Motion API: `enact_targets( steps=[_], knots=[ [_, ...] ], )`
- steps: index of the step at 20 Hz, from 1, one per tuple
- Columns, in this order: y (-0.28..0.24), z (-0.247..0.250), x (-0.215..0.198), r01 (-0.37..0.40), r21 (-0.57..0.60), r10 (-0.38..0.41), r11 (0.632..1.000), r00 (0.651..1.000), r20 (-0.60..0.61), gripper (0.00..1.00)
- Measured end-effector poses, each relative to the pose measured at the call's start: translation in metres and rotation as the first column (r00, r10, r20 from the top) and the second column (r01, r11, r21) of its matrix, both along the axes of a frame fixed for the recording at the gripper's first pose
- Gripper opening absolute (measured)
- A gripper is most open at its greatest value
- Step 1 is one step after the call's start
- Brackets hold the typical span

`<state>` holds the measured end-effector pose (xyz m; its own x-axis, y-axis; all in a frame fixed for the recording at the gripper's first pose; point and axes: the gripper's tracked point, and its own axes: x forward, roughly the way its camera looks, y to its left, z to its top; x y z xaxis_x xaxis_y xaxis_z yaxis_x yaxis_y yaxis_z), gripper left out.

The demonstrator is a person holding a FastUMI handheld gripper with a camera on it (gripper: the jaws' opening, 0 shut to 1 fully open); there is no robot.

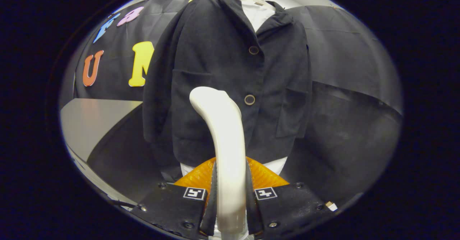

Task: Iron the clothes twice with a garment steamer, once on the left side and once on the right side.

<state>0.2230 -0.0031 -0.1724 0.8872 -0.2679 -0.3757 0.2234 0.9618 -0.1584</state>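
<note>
Gripper (230, 197) fingers clamp the white curved plastic garment steamer (222, 132), raised before the black buttoned jacket (215, 71). Steamer head sits at the jacket's left front panel; neither pass looks finished.

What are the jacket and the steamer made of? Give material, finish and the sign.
Jacket: seemingly woven cloth, matte dark, soft folds, fuzzy nap.
Steamer: likely hard plastic, glossy cream-white, smooth curve with bright highlights. The gripper is shut on it, both fingers pressing its sides.

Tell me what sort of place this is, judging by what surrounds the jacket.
Probably a staged booth, not a home: black cloth wall behind a dark jacket hung over a white form, a grey tabletop beside it. The tool is shut on a white steamer handle.
</note>
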Motion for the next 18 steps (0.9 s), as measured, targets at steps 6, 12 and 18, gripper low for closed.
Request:
enact_targets(
  steps=[6,12,18],
  knots=[
    [-0.006,-0.04,-0.013,0.025,-0.004,-0.025,1.0,0.996,-0.083,0.36],
    [-0.008,-0.063,-0.024,0.052,-0.007,-0.052,0.999,0.99,-0.13,0.36],
    [-0.008,-0.042,-0.04,0.094,0.078,-0.085,0.993,0.991,-0.102,0.36]
  ],
)
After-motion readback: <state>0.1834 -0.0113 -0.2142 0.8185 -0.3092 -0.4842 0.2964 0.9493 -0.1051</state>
